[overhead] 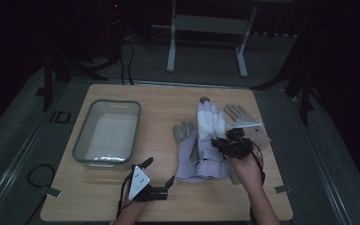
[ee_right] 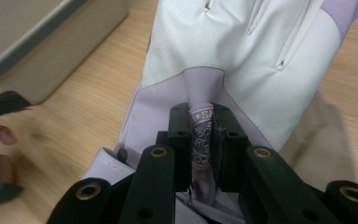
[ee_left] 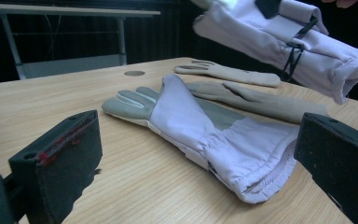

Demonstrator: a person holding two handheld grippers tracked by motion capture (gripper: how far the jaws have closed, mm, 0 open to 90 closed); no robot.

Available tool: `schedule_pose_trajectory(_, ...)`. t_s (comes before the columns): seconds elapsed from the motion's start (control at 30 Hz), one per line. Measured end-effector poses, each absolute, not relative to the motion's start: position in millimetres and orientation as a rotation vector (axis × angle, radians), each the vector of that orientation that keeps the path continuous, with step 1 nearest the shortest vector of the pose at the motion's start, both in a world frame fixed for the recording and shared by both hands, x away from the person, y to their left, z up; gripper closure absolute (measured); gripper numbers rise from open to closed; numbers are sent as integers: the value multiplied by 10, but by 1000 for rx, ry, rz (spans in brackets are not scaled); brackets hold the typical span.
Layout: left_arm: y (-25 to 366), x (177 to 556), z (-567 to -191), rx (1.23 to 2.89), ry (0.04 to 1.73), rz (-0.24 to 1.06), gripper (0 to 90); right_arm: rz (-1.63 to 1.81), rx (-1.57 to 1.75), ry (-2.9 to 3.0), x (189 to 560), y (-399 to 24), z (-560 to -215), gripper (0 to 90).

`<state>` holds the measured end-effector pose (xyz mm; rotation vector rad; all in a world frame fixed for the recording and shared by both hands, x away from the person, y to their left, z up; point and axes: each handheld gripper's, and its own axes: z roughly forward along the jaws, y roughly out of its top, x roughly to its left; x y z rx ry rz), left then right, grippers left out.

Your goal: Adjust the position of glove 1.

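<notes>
Four gloves are here: two pale purple ones and two tan ones. One purple glove [overhead: 210, 123] is up in the air, held by the right gripper [overhead: 230, 142]. Its jaws are pinched narrow on a fold of the soft purple cloth near the cuff, and a printed tag sits between them in the right gripper view. That held glove [ee_right: 242, 60] has a smooth white palm with thin stitched lines and a purple back. It hangs above the middle of the wooden surface [overhead: 98, 197], with its fingers pointing away from the person.

The other purple glove [ee_left: 200, 135] lies flat on the surface, just under and beside the held one. It has grey fingers, a wide floppy cuff and a puckered stretchy band at the wrist. The two tan gloves [ee_left: 242, 88] lie past it, flat and thin, one close behind it and one farther back.

One grey bin [overhead: 107, 133] sits on the left part of the surface. It is a box shape with round corners and a pale inside.

Two hands hold two grippers. The right hand [overhead: 246, 168] reaches forward with its gripper raised. The left gripper [overhead: 158, 173] rests low near the front edge, close to the bin, and points toward the lying purple glove. Its jaws stand wide apart with nothing between them.
</notes>
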<state>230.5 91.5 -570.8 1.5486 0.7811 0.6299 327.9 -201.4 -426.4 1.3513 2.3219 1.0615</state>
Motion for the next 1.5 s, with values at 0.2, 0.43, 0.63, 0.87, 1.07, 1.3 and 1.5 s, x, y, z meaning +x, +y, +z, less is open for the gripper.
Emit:
schedule_pose_trajectory(0.2, 914, 2303, -5707, 1552, 787, 634, 11, 1072, 1336, 2359, 3249, -1717, -4236, 797)
schedule_pose_trajectory(0.43, 912, 2309, -5703, 1564, 786, 627, 11, 1009, 1356, 2376, 3314, -1562, -4345, 797)
schedule_pose_trajectory(0.63, 908, 2308, -5702, 1569, 787, 620, 11, 920, 1426, 2406, 3450, -1506, -4612, 796)
schedule_pose_trajectory(0.87, 898, 2309, -5700, 1575, 791, 620, 11, 900, 1479, 2417, 3532, -1413, -4810, 784)
schedule_pose_trajectory(1.07, 898, 2318, -5697, 1577, 796, 591, 12, 874, 1468, 2418, 3559, -1328, -4884, 774)
schedule_pose_trajectory(1.3, 906, 2321, -5696, 1577, 799, 570, 12, 803, 1406, 2443, 3583, -1259, -4948, 740)
schedule_pose_trajectory(1.5, 904, 2327, -5697, 1564, 817, 565, 12, 805, 1302, 2486, 3580, -1287, -4962, 664)
